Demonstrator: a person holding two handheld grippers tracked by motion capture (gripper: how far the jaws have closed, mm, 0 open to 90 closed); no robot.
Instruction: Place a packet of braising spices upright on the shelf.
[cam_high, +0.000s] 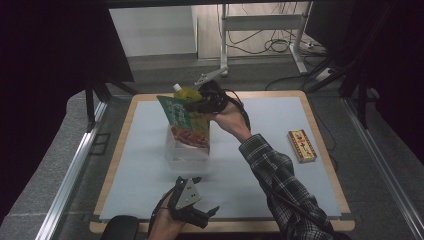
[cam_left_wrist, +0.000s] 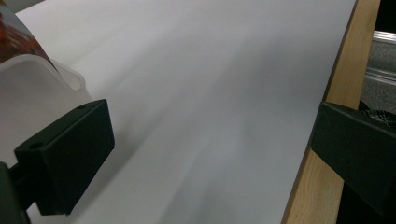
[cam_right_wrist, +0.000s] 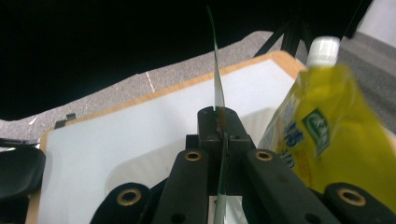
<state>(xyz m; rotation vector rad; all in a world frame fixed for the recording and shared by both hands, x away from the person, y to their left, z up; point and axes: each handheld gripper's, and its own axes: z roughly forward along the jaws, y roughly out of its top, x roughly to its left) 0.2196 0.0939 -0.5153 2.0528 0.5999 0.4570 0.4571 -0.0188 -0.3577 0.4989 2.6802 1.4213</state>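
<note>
Packet (cam_high: 183, 119) hangs pinched edge-on in my right gripper (cam_right_wrist: 219, 122), jaws clamped on it, just above the clear bin (cam_high: 186, 152) beside the yellow pouch (cam_right_wrist: 322, 130). I'd lower slowly, keeping it upright. Left gripper (cam_high: 197, 197) waits, jaws wide, empty over the tabletop (cam_left_wrist: 210, 93).

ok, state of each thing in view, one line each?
right gripper: shut on green packet, over the bin
green packet: held upright by its edge, above the bin
yellow spout pouch: upright beside the packet, cap on
clear bin: upright on the table
left gripper: open, nothing between jaws
small box: lying flat
</note>
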